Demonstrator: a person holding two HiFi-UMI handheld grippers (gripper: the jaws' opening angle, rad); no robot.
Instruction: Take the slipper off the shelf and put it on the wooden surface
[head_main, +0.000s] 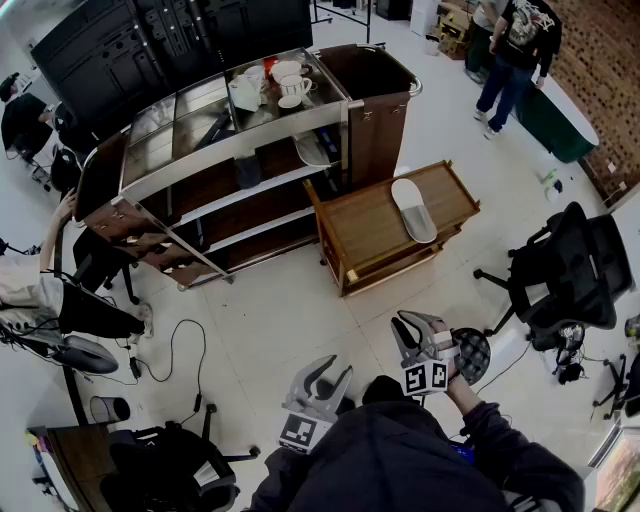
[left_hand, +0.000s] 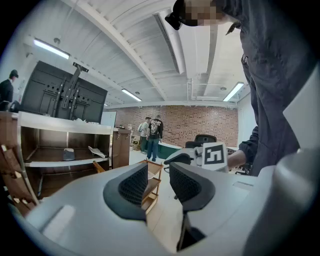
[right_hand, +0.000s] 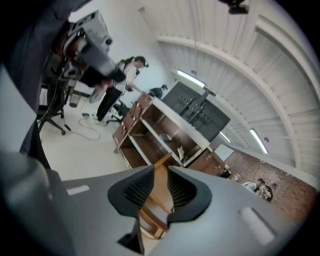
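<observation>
A white slipper (head_main: 413, 210) lies on the low wooden table (head_main: 372, 232) beside the shelf cart (head_main: 235, 165). A second pale slipper (head_main: 312, 150) rests on the cart's middle shelf, at its right end; the left gripper view shows this slipper (left_hand: 96, 151) too. Both grippers are held low over the floor, well short of the table. My left gripper (head_main: 330, 372) (left_hand: 158, 182) stands open with nothing between its pads. My right gripper (head_main: 422, 325) (right_hand: 161, 187) has a narrow gap between its pads and holds nothing; the wooden table (right_hand: 159, 197) shows through the gap.
Cups and a jug (head_main: 280, 85) stand on the cart's top. A black office chair (head_main: 572, 265) is at the right and a stool base (head_main: 472, 352) sits near my right gripper. Two people (head_main: 515, 50) stand at the back right. A cable (head_main: 180, 350) lies on the floor at the left.
</observation>
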